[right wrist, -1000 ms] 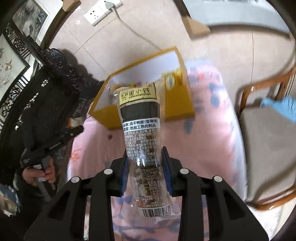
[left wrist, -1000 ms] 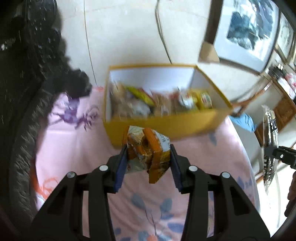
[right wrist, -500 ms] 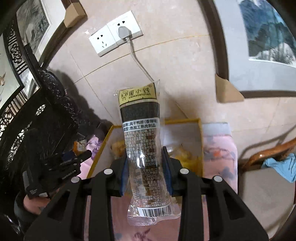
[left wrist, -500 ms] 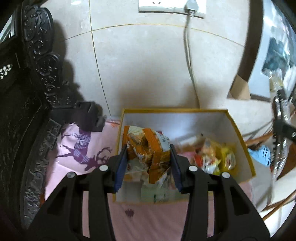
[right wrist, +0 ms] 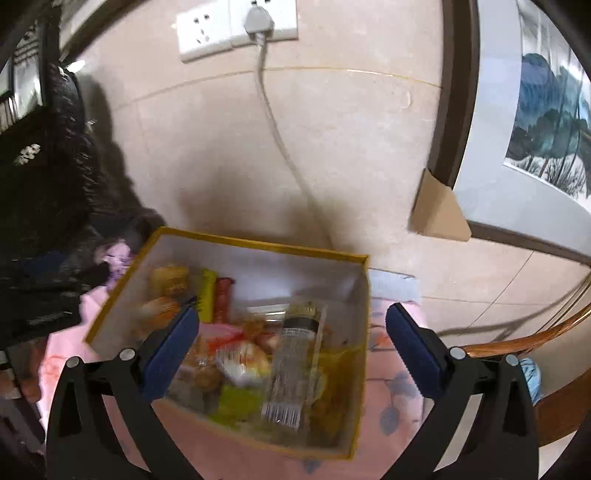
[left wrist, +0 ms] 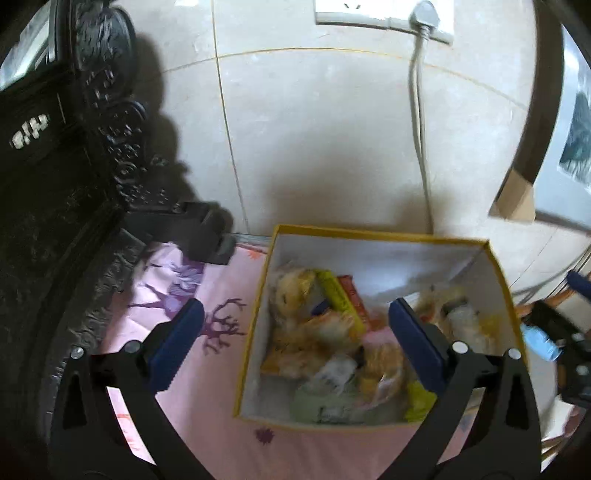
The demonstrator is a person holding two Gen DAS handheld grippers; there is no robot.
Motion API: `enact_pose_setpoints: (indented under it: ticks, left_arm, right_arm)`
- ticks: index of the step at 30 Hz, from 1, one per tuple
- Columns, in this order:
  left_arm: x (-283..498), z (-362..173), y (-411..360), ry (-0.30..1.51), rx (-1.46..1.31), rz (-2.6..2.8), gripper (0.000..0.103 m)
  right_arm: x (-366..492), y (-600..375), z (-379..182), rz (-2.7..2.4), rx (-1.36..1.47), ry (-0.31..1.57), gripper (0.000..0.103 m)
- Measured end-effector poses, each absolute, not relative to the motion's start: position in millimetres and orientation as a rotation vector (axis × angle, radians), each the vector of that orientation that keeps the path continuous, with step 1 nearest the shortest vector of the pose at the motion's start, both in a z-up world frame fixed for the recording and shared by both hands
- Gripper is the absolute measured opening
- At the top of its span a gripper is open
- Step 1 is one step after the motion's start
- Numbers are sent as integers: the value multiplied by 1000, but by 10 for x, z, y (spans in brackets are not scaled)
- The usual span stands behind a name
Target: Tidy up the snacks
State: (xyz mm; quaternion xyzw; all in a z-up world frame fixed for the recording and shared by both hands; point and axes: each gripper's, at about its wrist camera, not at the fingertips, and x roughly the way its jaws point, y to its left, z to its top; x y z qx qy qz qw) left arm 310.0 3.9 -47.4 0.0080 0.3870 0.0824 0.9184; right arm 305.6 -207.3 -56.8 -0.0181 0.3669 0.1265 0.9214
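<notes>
Both grippers hang over the yellow box (left wrist: 255,314), each with its blue-padded jaws spread wide and nothing between them. Left gripper (left wrist: 295,341): poised above the box's left half, one pad outside the left wall over the pink tablecloth (left wrist: 207,373), the other over the heap inside. Right gripper (right wrist: 291,345): centred over the box, pads (right wrist: 171,356) straddling its contents.

Snacks: all visible ones lie inside the box, which stands on the cloth close against the tiled wall (right wrist: 332,147). A long clear packet with a barcode (right wrist: 291,369) lies lengthwise toward the right side; orange and yellow bags (left wrist: 325,332) are piled to the left; a green packet (left wrist: 321,404) rests against the near wall. Blur hides finer detail of the heap.

Hazards, as judged from this arrangement:
1. The pile is loose and uneven. A packet resting high on the others may slide or tip over the low near wall.
2. The left gripper's outer pad sits just beyond the box wall; drawing the tool back carelessly could catch the rim and drag or skew the light cardboard box.
3. A cord (right wrist: 280,147) hangs from the wall socket (right wrist: 236,27) down behind the box; a raised gripper could snag it.
4. The two tools are close together over one small opening and could knock one another.
</notes>
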Motion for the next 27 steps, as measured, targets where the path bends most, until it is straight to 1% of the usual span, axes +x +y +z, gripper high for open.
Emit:
enact_pose_setpoints:
  ticks: [4, 7, 10, 11, 13, 17, 20, 24, 27]
  left_arm:
    - [2843, -345, -81, 750, 98, 174, 101]
    - [2587, -203, -124, 728, 70, 149, 101]
    - [2289, -64, -161, 712, 33, 146, 101]
    - [2191, -28, -176, 708, 23, 142, 101]
    - [1962, 54, -205, 704, 7, 135, 101]
    - [1459, 211, -281, 680, 17, 132, 101]
    - [1089, 316, -351, 648, 25, 125, 101]
    - [765, 376, -353, 645, -27, 79, 101]
    - [559, 397, -325, 654, -52, 74, 101]
  right_arm:
    - [2705, -2131, -399, 238, -69, 714, 102]
    - [2449, -2277, -261, 204, 12, 711, 102]
    - [2227, -2484, -221, 162, 159, 772, 102]
    - [2131, -2532, -224, 151, 204, 822, 102]
    - [1921, -2578, -219, 143, 248, 869, 102]
    - [1447, -2541, -120, 0, 141, 775, 102]
    - [1209, -2537, -83, 2, 150, 764, 102]
    - [907, -2433, 7, -46, 70, 720, 102]
    - [731, -2437, 104, -75, 72, 682, 102]
